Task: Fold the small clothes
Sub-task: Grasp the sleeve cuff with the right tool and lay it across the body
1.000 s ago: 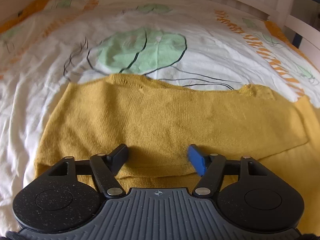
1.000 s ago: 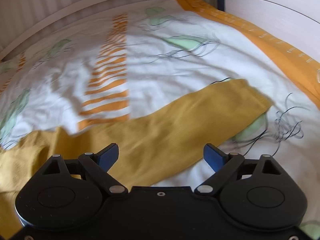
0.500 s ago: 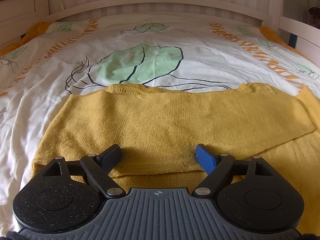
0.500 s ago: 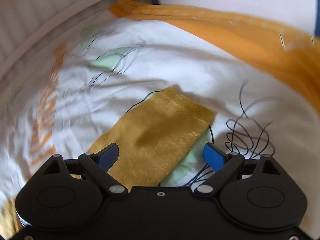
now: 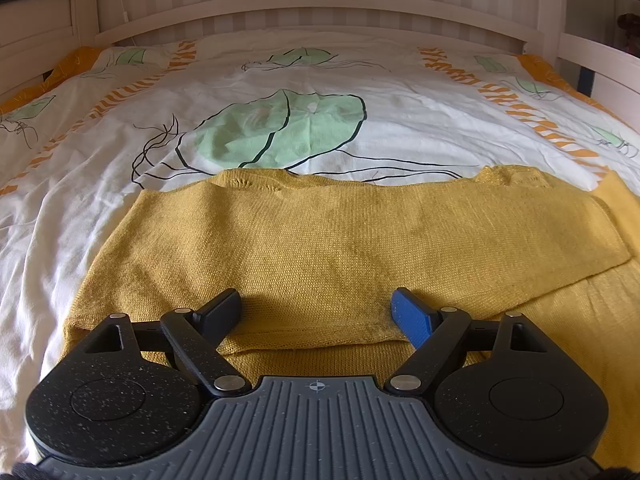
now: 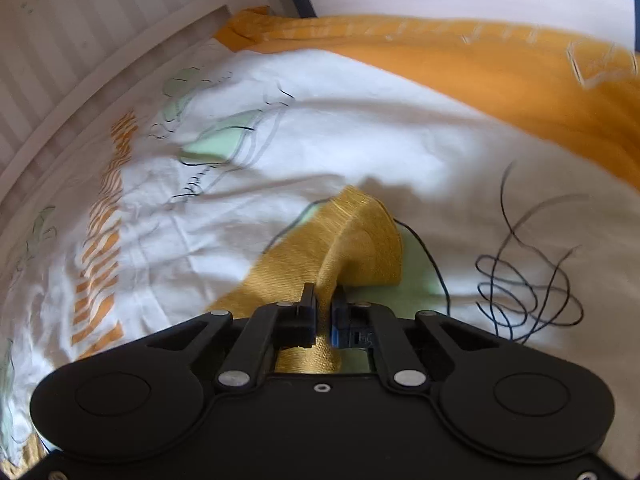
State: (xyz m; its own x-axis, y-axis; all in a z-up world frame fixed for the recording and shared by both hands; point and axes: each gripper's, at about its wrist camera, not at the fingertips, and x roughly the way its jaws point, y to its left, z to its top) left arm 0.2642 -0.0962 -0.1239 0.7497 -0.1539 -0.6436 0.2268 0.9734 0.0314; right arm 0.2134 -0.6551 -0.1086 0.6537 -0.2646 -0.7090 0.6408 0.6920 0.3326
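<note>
A mustard-yellow knitted sweater (image 5: 340, 248) lies spread on the bed, with one sleeve folded flat across its body. My left gripper (image 5: 318, 308) hovers open over the near hem, nothing between its fingers. In the right wrist view the other sleeve (image 6: 360, 236) stretches out over the white cover, and its cuff end bunches upward. My right gripper (image 6: 323, 304) is shut on that sleeve just behind the cuff, the yellow knit pinched between the pads.
The bed cover (image 5: 400, 120) is white with green leaves, black line drawing and orange stripes. A white slatted headboard (image 5: 320, 4) runs along the far side. An orange border (image 6: 500, 80) of the bedding and a white side rail lie beyond the right gripper.
The right gripper swung right along the sleeve to its cuff and closed on it, so the cuff now puckers up. The left gripper opened a little wider and stayed over the hem.
</note>
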